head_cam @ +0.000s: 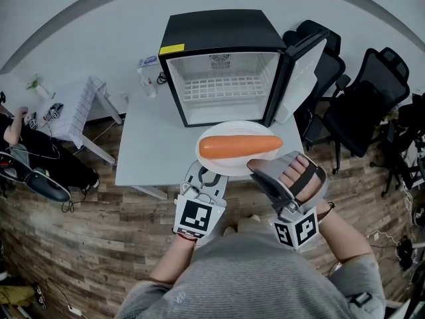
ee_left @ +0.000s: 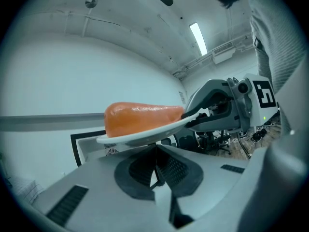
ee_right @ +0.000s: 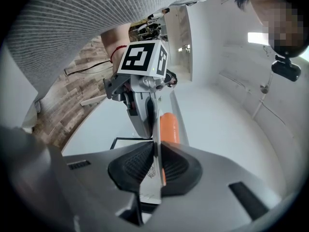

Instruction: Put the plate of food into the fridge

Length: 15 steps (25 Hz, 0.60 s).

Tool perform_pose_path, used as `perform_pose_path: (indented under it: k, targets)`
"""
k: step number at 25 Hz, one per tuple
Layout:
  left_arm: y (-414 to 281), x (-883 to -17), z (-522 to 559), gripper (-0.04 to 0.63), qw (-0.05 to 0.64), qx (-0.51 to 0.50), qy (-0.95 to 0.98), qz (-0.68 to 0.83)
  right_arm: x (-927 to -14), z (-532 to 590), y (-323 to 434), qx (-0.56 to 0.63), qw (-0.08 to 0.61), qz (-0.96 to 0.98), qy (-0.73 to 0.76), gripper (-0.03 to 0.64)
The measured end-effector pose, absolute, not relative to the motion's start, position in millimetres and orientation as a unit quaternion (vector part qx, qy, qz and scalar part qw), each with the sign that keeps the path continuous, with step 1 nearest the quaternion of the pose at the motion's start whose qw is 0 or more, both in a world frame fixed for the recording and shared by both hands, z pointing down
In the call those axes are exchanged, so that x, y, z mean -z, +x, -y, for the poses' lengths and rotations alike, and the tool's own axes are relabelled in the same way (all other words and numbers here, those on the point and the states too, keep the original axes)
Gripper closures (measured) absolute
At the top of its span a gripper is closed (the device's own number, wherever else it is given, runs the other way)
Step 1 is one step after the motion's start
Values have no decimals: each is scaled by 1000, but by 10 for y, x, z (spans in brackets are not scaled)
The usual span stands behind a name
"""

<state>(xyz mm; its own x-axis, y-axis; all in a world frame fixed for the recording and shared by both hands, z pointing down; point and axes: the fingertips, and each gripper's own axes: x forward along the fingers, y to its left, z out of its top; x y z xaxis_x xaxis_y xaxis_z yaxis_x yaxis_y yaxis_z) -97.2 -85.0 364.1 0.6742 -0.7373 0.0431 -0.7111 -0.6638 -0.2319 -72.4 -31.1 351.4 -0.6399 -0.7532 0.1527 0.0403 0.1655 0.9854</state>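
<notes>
My right gripper [ee_right: 157, 151] is turned on its side. Its jaws are clamped on the near right rim of the round white plate [head_cam: 234, 127], which runs edge-on between them. My left gripper [ee_left: 155, 153] lies flat with its jaws closed together on nothing. The plate's underside sits just above their tips and seems to rest on them. The long orange piece of food [head_cam: 240, 145] lies across the plate, just beyond both pairs of jaws. Farther ahead the black mini fridge [head_cam: 219, 35] stands on the white surface [head_cam: 149, 155]. Its door [head_cam: 302, 78] is swung open to the right, with a white wire shelf [head_cam: 224, 88] inside.
</notes>
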Motion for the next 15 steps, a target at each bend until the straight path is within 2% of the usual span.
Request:
perform_pose_path:
  k: [15]
  targets:
    - [-917, -3801, 1372, 583, 85, 88, -903, -412, -3546, 890, -681, 592, 330, 693, 246, 571]
